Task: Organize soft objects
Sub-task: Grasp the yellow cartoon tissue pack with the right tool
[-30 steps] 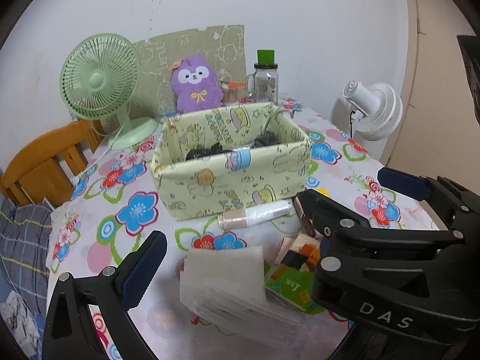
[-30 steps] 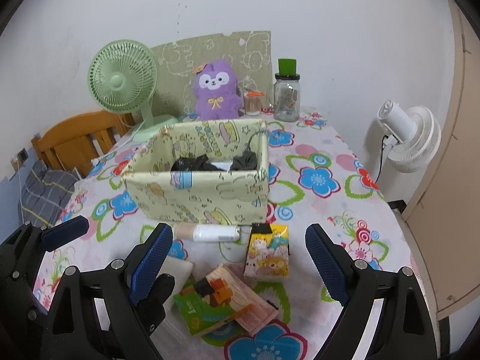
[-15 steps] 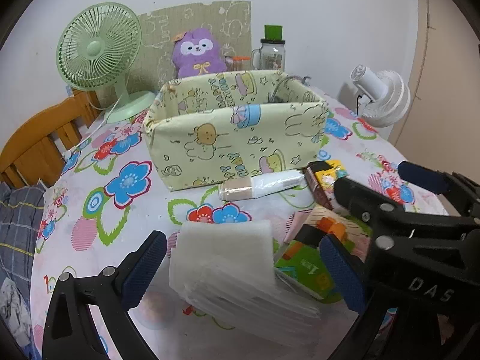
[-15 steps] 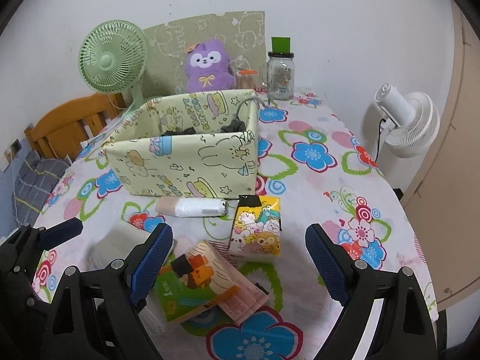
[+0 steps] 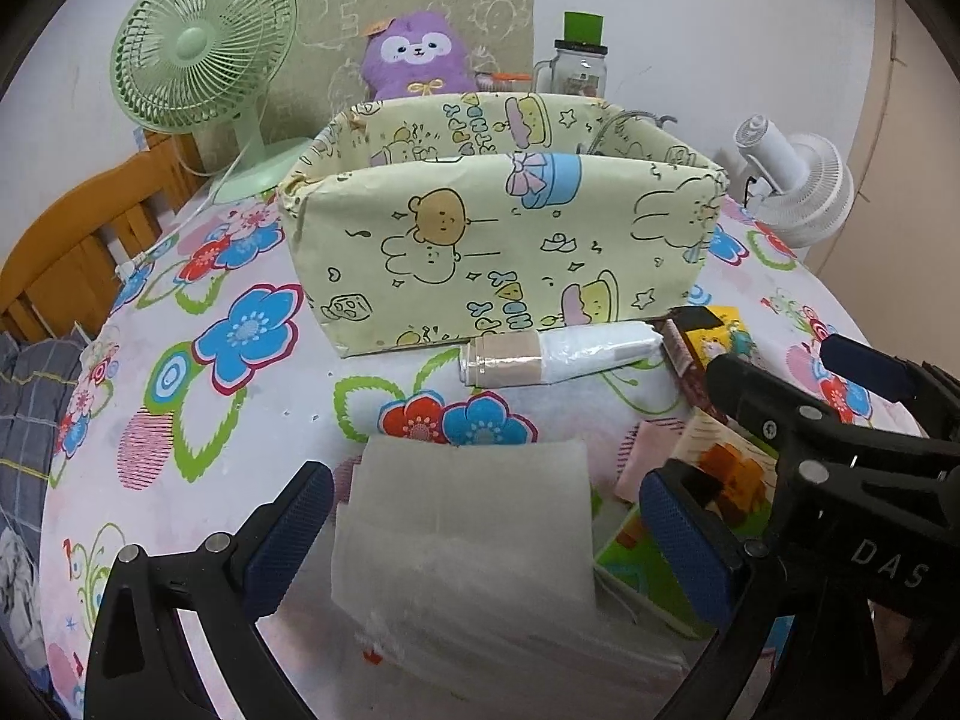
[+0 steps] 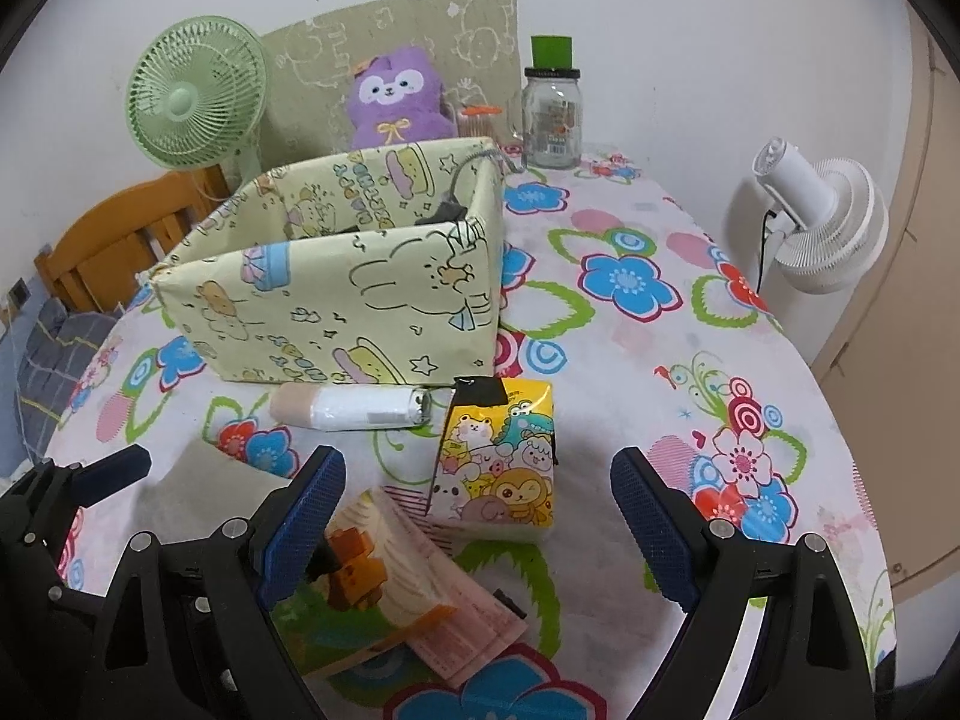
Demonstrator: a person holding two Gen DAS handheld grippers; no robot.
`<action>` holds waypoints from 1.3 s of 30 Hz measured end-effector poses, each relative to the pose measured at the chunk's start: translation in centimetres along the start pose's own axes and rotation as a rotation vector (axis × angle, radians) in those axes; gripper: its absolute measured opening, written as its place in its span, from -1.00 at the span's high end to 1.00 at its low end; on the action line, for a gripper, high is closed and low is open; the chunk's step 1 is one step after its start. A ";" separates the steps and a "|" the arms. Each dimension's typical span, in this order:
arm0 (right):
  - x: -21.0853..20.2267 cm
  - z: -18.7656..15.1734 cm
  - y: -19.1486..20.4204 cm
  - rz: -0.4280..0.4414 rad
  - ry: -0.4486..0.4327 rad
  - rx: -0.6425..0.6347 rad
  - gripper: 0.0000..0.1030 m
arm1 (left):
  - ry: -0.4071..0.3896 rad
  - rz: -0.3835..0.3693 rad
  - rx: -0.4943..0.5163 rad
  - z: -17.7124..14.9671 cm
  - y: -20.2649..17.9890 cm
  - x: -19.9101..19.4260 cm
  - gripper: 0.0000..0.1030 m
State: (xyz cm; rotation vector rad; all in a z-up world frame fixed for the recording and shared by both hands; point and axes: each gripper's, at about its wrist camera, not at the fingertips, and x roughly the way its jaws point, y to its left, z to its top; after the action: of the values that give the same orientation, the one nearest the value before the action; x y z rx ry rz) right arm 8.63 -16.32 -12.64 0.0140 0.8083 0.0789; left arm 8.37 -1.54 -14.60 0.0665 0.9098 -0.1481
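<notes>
Left gripper held spread, nothing pinched; clear flat pack framed between pads, long axis pointing away along fingers. Right gripper likewise spread, empty; cartoon tissue pack seen just ahead. Patterned box placed beyond both.

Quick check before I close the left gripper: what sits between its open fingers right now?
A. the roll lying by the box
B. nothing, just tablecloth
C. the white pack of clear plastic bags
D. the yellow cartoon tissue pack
C. In the left wrist view the left gripper stands open with the white pack of clear plastic bags lying between its blue pads, not yet pressed; the roll lies farther off by the box.
</notes>
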 end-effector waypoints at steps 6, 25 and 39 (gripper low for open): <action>1.6 0.4 0.1 -0.007 0.028 -0.011 -0.78 | 0.014 -0.004 -0.005 0.7 0.0 1.2 -0.99; 5.5 0.8 -1.1 -0.009 0.118 0.052 -0.19 | 0.046 0.008 0.035 1.6 -1.1 3.1 -0.99; 4.4 1.8 -3.0 -0.021 0.090 0.061 -0.01 | 0.056 -0.032 0.009 3.2 -2.0 3.7 -0.99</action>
State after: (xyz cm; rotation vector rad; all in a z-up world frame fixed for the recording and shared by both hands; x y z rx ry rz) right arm 13.19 -18.94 -14.66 0.0602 0.9000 0.0355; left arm 12.74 -4.28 -15.56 0.0642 0.9662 -0.1809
